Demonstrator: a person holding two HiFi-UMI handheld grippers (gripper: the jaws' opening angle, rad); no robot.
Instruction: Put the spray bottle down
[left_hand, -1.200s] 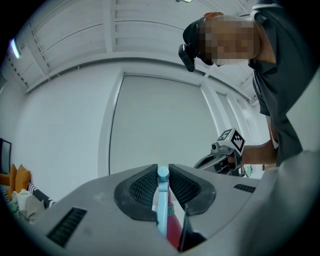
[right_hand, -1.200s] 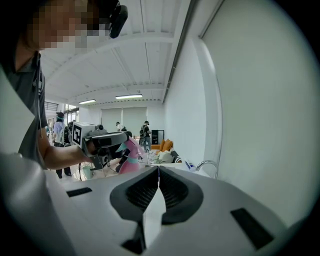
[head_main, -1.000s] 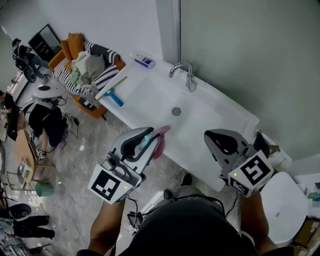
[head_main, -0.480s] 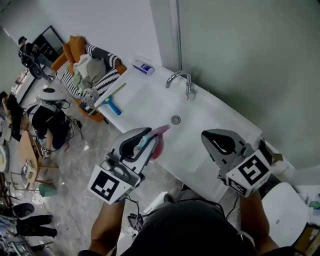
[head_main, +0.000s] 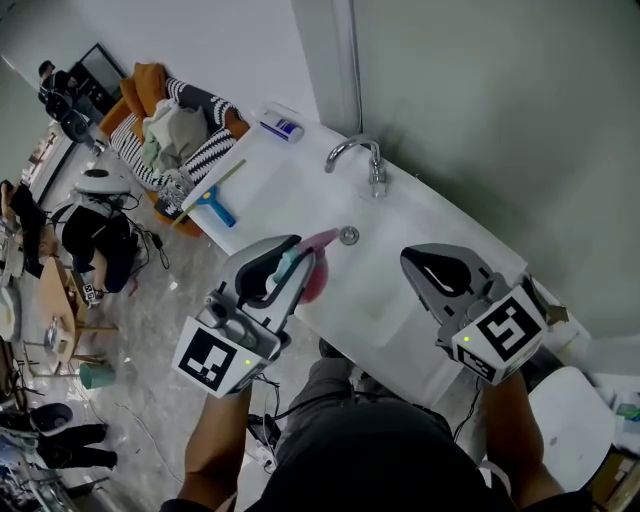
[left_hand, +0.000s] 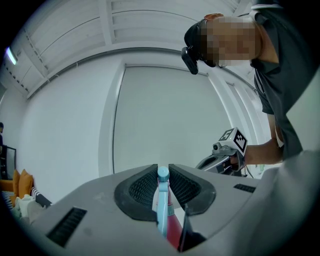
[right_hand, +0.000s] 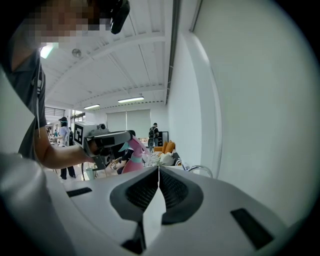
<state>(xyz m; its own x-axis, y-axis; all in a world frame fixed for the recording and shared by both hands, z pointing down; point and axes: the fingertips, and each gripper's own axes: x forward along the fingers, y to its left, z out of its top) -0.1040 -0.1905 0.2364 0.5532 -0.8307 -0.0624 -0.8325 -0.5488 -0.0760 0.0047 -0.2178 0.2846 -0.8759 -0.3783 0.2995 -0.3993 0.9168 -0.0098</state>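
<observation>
Jaws of the left gripper (head_main: 298, 265) pinch the pink spray bottle (head_main: 319, 272) by its blue-tipped head, holding it above the white sink's (head_main: 290, 195) near edge. The right gripper's (head_main: 421, 263) jaws are pressed together, empty.

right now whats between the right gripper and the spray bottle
Nothing but bare white sink between the right gripper and spray bottle, as the head view shows; the drain lies farther back.

The white sink (head_main: 400, 300) stands against the wall. A tap (head_main: 355, 155) is at its back edge, a tube (head_main: 282, 126) in the far left corner, and a squeegee (head_main: 212, 200) on the left edge.
</observation>
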